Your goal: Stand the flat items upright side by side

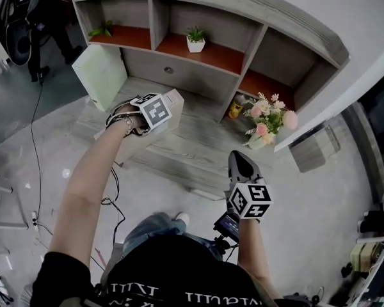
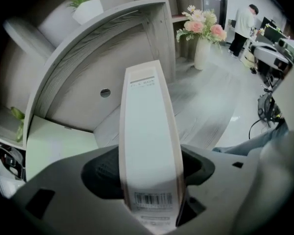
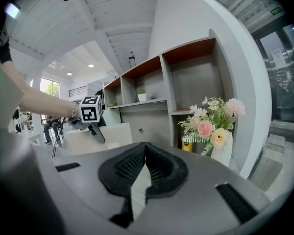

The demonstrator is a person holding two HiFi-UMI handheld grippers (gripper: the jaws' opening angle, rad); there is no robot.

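The fingers [image 2: 102, 174] of the left gripper [image 2: 149, 168] are clamped on the barcode end of a beige file box [image 2: 147, 126], whose long body juts toward the shelf unit [image 1: 198, 75], near an upright pale green file box [image 1: 99, 75]. Held so near one end, it could pivot in the grip or topple the green one while being stood on the desk [image 1: 192, 152]. The right gripper [image 3: 145, 148], fingers together and empty, hangs too far off to steady either.

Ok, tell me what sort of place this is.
Likely an office or work studio: a grey shelf unit holding a small potted plant, a vase of flowers beside it, and, in the left gripper view, desks with monitors where a person stands.
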